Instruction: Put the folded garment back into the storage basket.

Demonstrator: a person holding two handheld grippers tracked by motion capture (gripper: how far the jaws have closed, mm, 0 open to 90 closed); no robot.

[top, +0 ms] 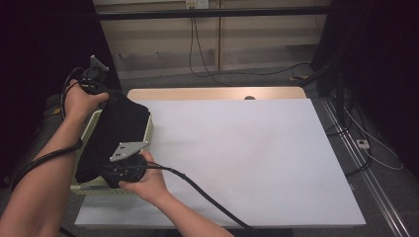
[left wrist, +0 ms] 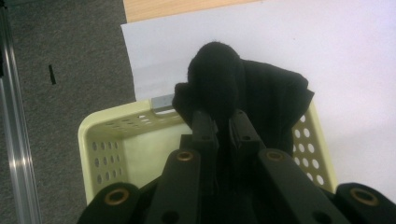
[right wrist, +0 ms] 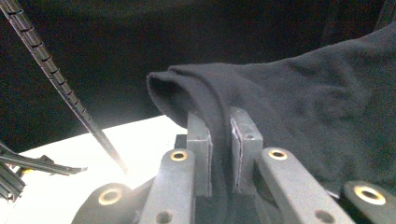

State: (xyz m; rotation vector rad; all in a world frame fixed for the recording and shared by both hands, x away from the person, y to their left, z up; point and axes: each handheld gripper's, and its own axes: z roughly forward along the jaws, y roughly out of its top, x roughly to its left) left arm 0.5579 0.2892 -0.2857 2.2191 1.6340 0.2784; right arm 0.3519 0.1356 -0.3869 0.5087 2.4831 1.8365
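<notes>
High view puts the white-topped counter (top: 237, 158) stretching away to the right of both hands, with a pale yellow perforated basket (top: 146, 129) at its left edge, under and between the two tools. A black cloth (top: 114, 133) is the next largest thing: it is stretched over the basket from one hand-held gripper to the other. The left hand-held gripper (left wrist: 219, 122) is clenched on the far end of the cloth, whose bunched fabric bulges just beyond its jaws, above the basket's open inside. The right hand-held gripper (right wrist: 223, 135) is likewise clamped on the cloth's near edge, a fold of fabric pinched between its jaws and draping off to its right.
</notes>
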